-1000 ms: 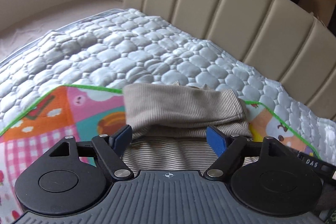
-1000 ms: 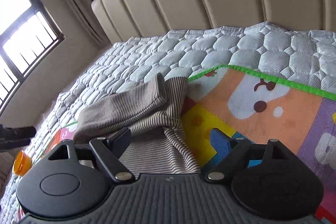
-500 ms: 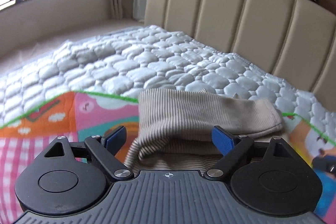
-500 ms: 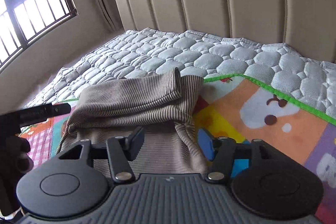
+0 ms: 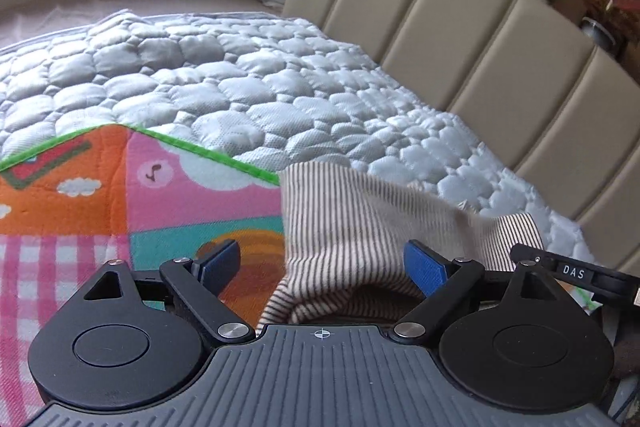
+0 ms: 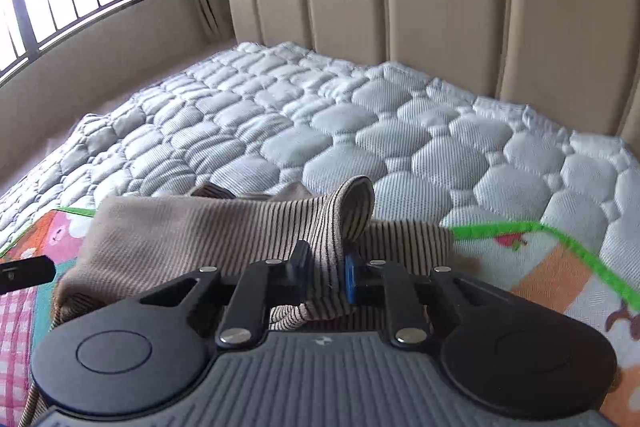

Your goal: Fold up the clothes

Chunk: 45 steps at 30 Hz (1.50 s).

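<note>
right gripper (image 6: 324,273) jaws, wide a second ago, are closing onto a fold of the striped garment (image 6: 208,231) on the play mat (image 5: 120,195); left gripper (image 5: 320,263) jaws stay apart, straddling its other edge.

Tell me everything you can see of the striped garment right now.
The striped garment is thin ribbed knit, beige with fine dark stripes, bunched in soft folds on the colourful play mat, its far edge reaching the quilted mattress. The right gripper is closing on a raised fold; the left gripper straddles its other end, open.
</note>
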Available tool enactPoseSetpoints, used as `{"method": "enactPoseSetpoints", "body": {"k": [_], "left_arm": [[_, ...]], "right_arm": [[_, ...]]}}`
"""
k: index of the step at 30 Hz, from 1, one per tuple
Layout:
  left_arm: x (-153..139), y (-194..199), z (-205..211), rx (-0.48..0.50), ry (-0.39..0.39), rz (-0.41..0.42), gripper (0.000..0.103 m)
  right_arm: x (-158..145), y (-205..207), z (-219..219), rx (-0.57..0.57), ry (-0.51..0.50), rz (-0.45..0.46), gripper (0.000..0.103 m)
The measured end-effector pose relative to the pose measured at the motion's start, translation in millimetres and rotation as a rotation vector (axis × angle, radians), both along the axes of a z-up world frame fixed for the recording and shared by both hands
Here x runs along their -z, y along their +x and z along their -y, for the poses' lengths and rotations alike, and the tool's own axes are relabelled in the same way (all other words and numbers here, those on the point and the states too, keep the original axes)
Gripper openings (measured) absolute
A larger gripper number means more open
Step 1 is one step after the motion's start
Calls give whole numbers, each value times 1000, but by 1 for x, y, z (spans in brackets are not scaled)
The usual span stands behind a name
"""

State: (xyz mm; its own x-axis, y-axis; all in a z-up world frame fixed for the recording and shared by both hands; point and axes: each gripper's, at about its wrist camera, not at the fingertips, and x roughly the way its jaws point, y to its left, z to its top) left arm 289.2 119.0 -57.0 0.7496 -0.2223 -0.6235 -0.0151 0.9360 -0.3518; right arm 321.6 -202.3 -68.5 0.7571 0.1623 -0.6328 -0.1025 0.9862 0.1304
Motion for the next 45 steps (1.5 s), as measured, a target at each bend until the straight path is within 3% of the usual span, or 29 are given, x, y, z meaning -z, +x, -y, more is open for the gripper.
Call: {"method": "enactPoseSetpoints", "body": {"k": [4,7,9,11,14,17,22,24,27,30,34,42,45], "left_arm": [[-1,5,18,63,-15,6,95],[13,8,36,92,82,-11,94],[26,12,42,82,168,-55,93],[35,14,39,70,197,-83,93],[39,14,35,60,206,-96,94],[33,12,39,62,240,-79,92],[26,9,47,71,290,-57,92],[26,10,48,73,300,-56,92],[26,10,48,72,300,-56,92],[25,9,47,72,294,-57,92],[24,9,46,72,284,-57,92],[15,8,43,78,273,-44,93],[9,11,28,98,171,-67,93]], "right_arm": [[-9,-17,11,-21,-25,8,17],[20,-17,12,-23,-109,-59,18],[41,-20,13,-33,-152,-43,20],[47,-25,15,-29,-156,-18,22],[43,-27,16,-18,-146,-16,26],[35,-29,20,13,-156,-2,40],[7,-33,15,21,-213,126,41],[7,-28,9,-10,-188,103,41],[11,-17,-1,-59,-148,46,41],[34,-4,-3,-59,-115,-55,41],[46,-11,-12,-78,-164,-28,41],[46,-12,-10,-92,-152,-23,41],[29,-12,4,-86,-73,-43,41]]}}
